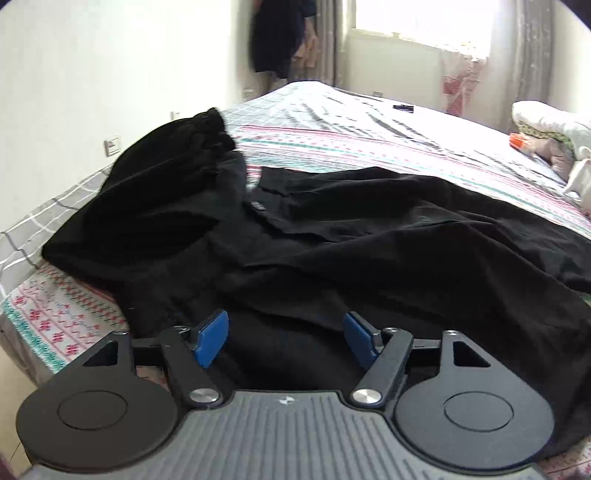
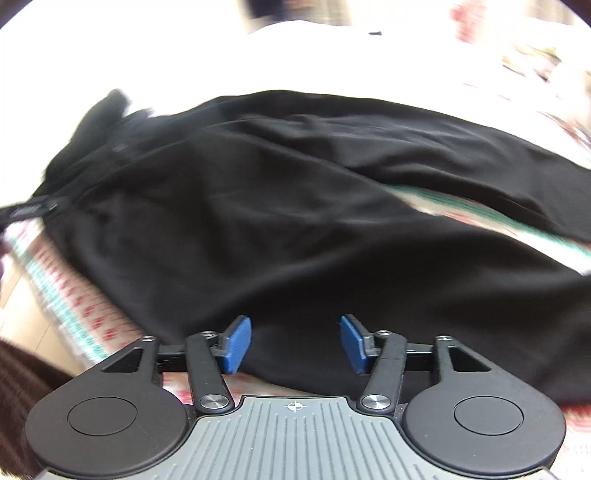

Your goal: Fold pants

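Observation:
Black pants point(image 1: 332, 236) lie spread across the patterned bed sheet point(image 1: 332, 133), the waistband bunched up at the far left point(image 1: 184, 147), the legs running to the right. In the right wrist view the pants point(image 2: 280, 206) fill the middle, blurred, with the two legs parting at the right. My left gripper point(image 1: 284, 339) is open, its blue pads point(image 1: 211, 338) just over the near edge of the cloth, holding nothing. My right gripper point(image 2: 295, 343) is open and empty above the near hem of the pants.
The bed's near edge point(image 1: 48, 332) is at the lower left, with floor below it. A pile of bedding point(image 1: 554, 136) lies at the far right. A small dark object point(image 1: 403, 107) lies on the sheet far back. A wall and a window point(image 1: 424, 18) stand behind.

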